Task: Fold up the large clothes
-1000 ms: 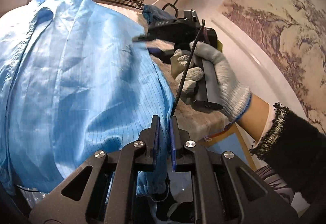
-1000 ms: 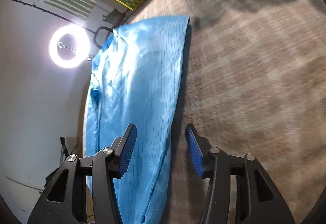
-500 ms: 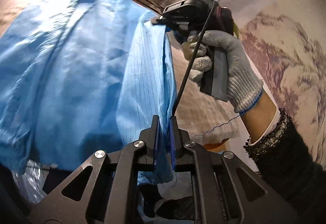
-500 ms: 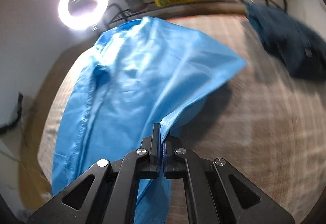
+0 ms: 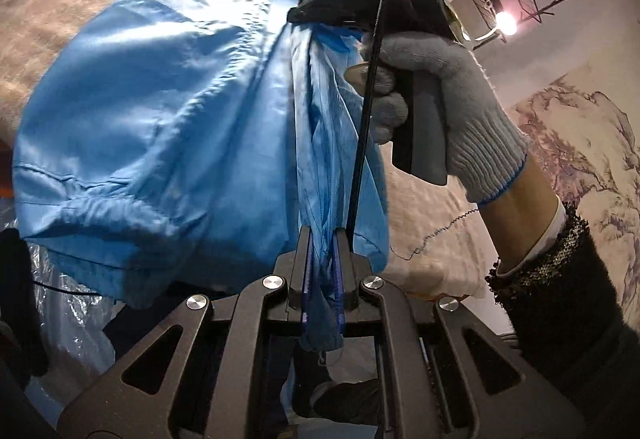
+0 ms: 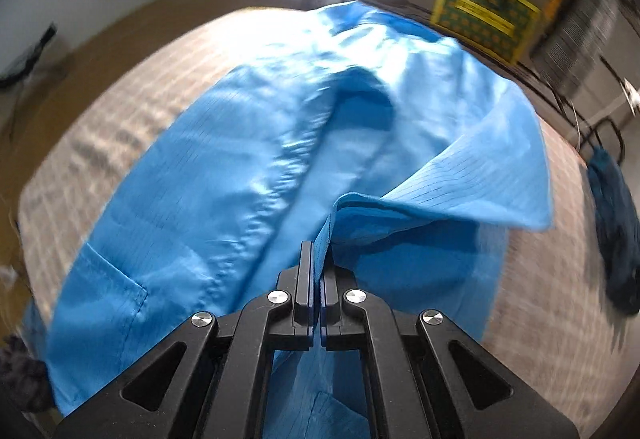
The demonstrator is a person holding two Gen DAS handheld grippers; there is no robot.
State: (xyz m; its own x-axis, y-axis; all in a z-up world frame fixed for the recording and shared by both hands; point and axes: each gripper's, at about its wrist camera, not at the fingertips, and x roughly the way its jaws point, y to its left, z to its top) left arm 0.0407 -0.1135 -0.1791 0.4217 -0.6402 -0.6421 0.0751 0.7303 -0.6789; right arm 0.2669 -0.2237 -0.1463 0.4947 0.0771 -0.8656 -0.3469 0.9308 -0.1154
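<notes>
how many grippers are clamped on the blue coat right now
2. The left gripper pinches a bunched edge of the blue coat near the camera; the right gripper grips another edge, held by the gloved hand.

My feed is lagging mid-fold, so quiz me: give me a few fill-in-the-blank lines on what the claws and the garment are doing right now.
1. Both claws are shut on the ____ garment.
2. The left claw grips a ____ of fabric, not a single edge.
3. The right claw holds a ____ edge of the cloth.
4. The hand holding the right claw wears a ____ knit glove.

Missing words: blue; bunch; thin; grey
</notes>
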